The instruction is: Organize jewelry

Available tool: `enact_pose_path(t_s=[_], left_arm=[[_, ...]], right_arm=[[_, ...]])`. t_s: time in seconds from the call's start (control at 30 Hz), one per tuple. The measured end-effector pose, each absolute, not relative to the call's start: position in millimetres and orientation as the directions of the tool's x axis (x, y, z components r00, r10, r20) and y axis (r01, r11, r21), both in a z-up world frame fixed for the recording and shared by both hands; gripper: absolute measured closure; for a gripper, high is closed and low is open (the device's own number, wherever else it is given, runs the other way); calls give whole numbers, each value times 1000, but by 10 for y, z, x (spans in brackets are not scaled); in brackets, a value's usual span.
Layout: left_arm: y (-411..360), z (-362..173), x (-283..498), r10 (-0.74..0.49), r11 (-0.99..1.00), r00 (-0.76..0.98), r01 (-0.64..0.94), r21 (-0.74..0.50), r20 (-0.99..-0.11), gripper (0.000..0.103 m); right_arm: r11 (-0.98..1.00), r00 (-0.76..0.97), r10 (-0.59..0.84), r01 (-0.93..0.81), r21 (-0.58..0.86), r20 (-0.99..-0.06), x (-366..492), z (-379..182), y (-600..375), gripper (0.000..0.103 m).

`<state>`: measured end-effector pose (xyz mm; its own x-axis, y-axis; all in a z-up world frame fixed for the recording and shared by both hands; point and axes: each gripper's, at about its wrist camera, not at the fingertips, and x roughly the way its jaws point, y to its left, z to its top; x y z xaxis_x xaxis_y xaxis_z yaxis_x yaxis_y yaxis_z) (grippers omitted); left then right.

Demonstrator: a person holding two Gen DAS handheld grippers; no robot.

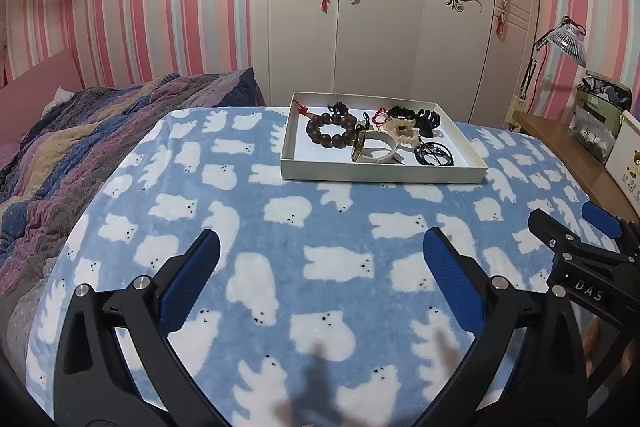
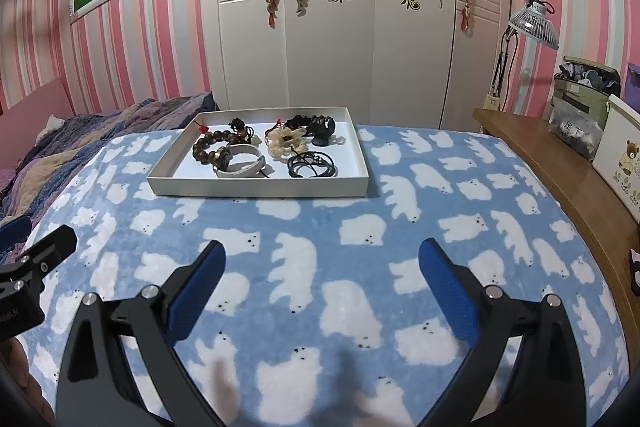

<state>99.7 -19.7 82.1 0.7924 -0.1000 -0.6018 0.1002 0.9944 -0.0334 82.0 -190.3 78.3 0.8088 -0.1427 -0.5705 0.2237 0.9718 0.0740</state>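
**Hovering before the jewelry tray**

Hanging over the blanket [image 1: 320,227], the left gripper [image 1: 320,251] and right gripper [image 2: 322,259] are both spread wide and carrying nothing. The jewelry is lying gathered in the tray [image 2: 256,189], well ahead, so pieces stay contained.

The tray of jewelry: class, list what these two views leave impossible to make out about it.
- Tray far corner, right wrist view: the black hair clips overlap, so their count is unclear.
- Black cords, left wrist view: too tangled and small to tell one piece from several.
- White bangle, left wrist view: the round metal piece leaning against it hides part of its rim.
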Motion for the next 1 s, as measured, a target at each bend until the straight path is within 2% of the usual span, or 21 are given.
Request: enact_pose_path(t_s=[1.0], left_arm=[[-247,802,996,-70,996,807,93,9,-586,3]], right_arm=[[971,811,-167,234,49,-561,814,777,-1895,6]])
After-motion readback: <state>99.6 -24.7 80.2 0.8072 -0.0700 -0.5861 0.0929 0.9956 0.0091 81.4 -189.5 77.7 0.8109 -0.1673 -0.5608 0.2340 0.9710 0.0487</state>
